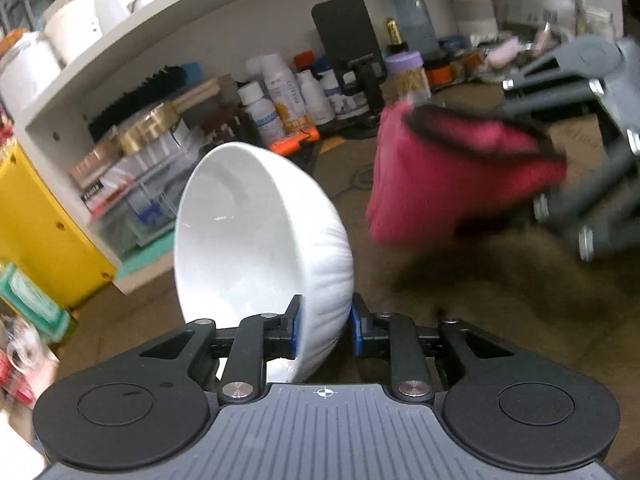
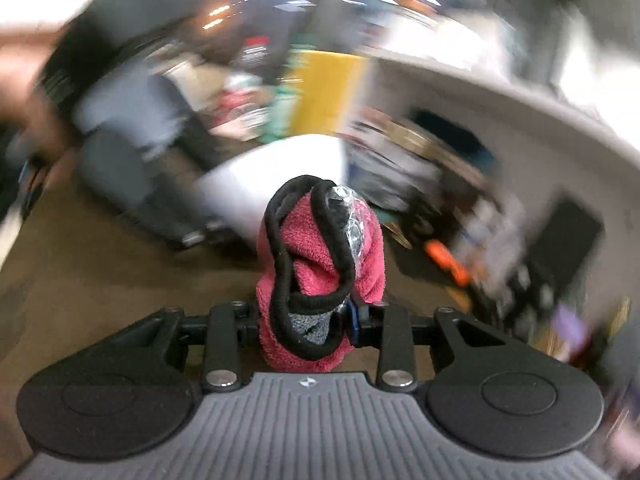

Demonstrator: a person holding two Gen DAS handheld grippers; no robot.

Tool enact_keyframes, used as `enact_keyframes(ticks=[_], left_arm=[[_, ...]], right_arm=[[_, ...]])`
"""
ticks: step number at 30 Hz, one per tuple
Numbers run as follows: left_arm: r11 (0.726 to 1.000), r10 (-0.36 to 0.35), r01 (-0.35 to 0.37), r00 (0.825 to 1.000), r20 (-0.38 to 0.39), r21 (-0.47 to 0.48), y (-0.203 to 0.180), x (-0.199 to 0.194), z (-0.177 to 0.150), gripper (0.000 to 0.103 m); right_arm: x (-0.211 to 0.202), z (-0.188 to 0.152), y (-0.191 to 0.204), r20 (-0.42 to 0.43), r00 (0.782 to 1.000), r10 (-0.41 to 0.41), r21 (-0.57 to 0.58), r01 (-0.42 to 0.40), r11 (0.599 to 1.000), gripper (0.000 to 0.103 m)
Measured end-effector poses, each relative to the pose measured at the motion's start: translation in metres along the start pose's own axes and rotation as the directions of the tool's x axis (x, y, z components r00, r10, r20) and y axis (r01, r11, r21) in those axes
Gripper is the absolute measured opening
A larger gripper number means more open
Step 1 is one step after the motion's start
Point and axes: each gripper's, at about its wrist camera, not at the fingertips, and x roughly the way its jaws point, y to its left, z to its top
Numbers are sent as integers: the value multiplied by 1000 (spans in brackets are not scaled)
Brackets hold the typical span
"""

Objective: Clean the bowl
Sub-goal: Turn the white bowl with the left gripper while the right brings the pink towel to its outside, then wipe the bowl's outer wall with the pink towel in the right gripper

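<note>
1. Bowl (image 1: pixel 256 240), white and ribbed on the outside, sat tipped on its side with its rim pinched between the blue-padded fingers (image 1: pixel 295 330) of the left gripper (image 1: pixel 325 330), one pad inside the bowl and one against its outer wall.
2. Its open mouth faced left, toward the white shelf unit (image 1: pixel 132 92), and its base pointed to the right.
3. To the right of the bowl and apart from it, the right gripper (image 1: pixel 520 176) held a red cloth (image 1: pixel 440 184), blurred in the left wrist view.
4. In the right wrist view the fingers (image 2: pixel 354 320) of the right gripper (image 2: pixel 306 320) were closed narrowly on that red cloth (image 2: pixel 320 248), a terry bundle bound with a black elastic band (image 2: pixel 280 264); a scrap of clear plastic (image 2: pixel 352 216) clung near its tip.
5. Beyond the cloth's tip the bowl (image 2: pixel 276 176) showed only as a white smear; I could not tell from this view whether they touched.
6. Below the bowl lay a brown surface (image 1: pixel 480 300).
7. Behind the bowl, the shelf unit held stacked boxes (image 1: pixel 132 152), white bottles (image 1: pixel 280 96) and a black phone stand (image 1: pixel 352 56).
8. Left of the bowl stood a yellow panel (image 1: pixel 36 220).
</note>
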Motion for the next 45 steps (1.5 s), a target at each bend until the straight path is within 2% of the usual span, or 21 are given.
enact_keyframes(ticks=[3,5,7,9,11,13,17,18,21,25,29,33,35,38,40,42,43,45], left_arm=[[999,-32,32,999,-25,0,12,8,7,15],[998,-58,57,998,-32,-23,19,9,11,15],[988,-131,129,991,-17,-86,27,5,14,15],[963,-225,227,974,31,-146,28,-2,19,14],[941,-286,295,955,78,-168,21,-6,25,14],[924,-334,347,937,106,-160,7,-8,31,14],[890,-420,438,895,149,-127,-25,-11,44,16],[886,-427,446,891,153,-123,-29,-11,45,17],[880,-419,445,892,171,-165,-28,-10,41,17],[878,-399,431,899,180,-210,-21,-10,32,19],[873,-381,415,908,175,-257,-5,-2,23,21],[869,-382,412,910,158,-272,4,5,19,27],[878,-377,404,914,151,-256,3,5,19,26],[903,-340,366,929,147,-227,0,4,21,29],[914,-324,347,936,135,-213,0,7,22,38],[935,-287,304,951,114,-183,0,12,25,57],[945,-267,281,958,100,-169,0,15,25,58],[948,-259,269,963,81,-168,2,22,25,61]], right_arm=[[-6,-5,-27,27,999,35,132,-38,990,37],[-6,-9,-35,25,999,39,172,-43,984,37],[-9,-12,-41,21,1000,21,185,-24,982,37],[-12,-14,-40,13,1000,-11,153,9,988,37],[-15,-9,-43,23,999,-38,114,36,993,37],[-20,-2,-44,47,997,-66,75,62,995,37],[-34,11,-42,94,982,-165,-44,169,985,37],[-36,10,-39,103,981,-163,-57,169,984,37],[-44,3,-27,113,982,-152,-97,164,982,37],[-59,-1,-6,156,984,-89,-131,109,985,37],[-71,-6,4,168,985,49,-121,-29,992,37],[-77,-5,-1,207,957,203,-43,-199,979,35],[-77,-5,-10,219,956,193,18,-202,979,35],[-72,-11,-34,223,967,123,130,-155,979,35],[-68,-14,-48,218,972,86,188,-129,974,35],[-62,-18,-57,204,978,42,223,-88,971,36],[-59,-20,-62,196,980,19,240,-66,969,36],[-59,-23,-63,194,981,5,250,-55,967,36]])
